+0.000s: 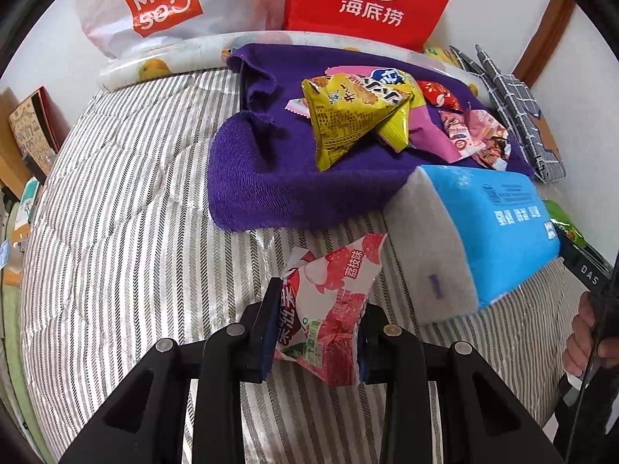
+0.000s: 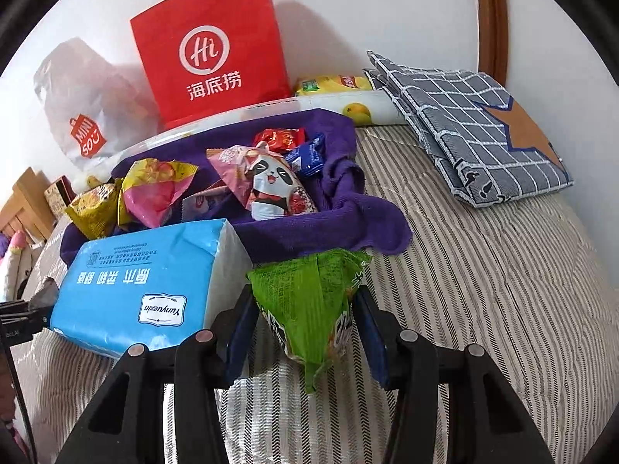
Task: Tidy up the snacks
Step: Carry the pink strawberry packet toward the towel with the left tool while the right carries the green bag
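On the striped bed cover [image 1: 127,201], the left gripper [image 1: 319,324] has its jaws clenched on a red and white snack packet [image 1: 329,309], which sits upright between the pads just above the bedding. Beside it to the right lies a blue tissue pack [image 1: 499,228], resting against the near edge of a purple towel [image 1: 255,178]. A heap of snacks lies on that towel: a yellow packet [image 1: 348,116] on top, with pink [image 1: 429,131] and red wrappers [image 1: 441,94] next to it. The right gripper [image 2: 309,321] has its jaws grasping a green snack packet [image 2: 309,301], held at the towel's front edge, just right of the tissue pack. In the right wrist view a panda-printed packet [image 2: 271,185] also lies on the towel. Behind the towel a red paper bag [image 2: 209,50] and a white plastic bag [image 1: 154,4] stand against the wall, and a folded checked cloth [image 2: 476,127] lies on the bed to the right
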The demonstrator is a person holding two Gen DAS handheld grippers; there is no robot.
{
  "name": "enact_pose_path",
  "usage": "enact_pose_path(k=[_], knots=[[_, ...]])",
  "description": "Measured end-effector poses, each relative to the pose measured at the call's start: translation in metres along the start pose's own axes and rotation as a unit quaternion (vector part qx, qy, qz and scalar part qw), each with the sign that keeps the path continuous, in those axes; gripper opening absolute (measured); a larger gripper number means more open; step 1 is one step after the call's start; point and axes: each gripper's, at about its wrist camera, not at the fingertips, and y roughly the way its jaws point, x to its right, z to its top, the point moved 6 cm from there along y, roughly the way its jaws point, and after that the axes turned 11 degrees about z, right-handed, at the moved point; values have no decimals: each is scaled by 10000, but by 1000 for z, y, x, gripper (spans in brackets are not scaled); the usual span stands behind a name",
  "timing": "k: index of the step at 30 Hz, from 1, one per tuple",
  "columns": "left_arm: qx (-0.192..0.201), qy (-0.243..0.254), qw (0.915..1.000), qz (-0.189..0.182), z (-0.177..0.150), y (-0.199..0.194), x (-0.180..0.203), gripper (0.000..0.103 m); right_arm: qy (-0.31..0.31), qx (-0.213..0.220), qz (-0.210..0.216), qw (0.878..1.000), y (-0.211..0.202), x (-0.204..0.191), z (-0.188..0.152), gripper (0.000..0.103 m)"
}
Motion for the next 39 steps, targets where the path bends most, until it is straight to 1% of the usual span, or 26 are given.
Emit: enact_pose_path(k=[7,12,16,22,24,30,33,39], knots=[[100,-22,9999,-63,-9,-17,0,32,129,25,-87,9999,-20,2,-9,48],[218,-56,9995,-219,-20,-37,7,32,171,-2,-104,9998,-43,-5,-22,48],[256,-61,9990,-358,-32,-49,17,32,145,-33,-98,9998,-63,-14,-39,48],[298,-82,9982,-522,-46,-69,31,32,161,-73,-122,9998,-89,-23,-51,48],[319,-92,9976,-605,-49,-76,37,32,125,-128,-136,9997,-95,-27,-52,48],[408,-103,9960,-789,-54,-98,52,32,15,-25,-204,9998,-117,-40,-48,48],[457,-117,9955,-824,-53,-108,56,32,-78,1,-397,9992,-124,-45,-45,48],[587,-113,9941,-906,-48,-126,60,32,-231,93,-261,9993,-134,-63,-39,48]])
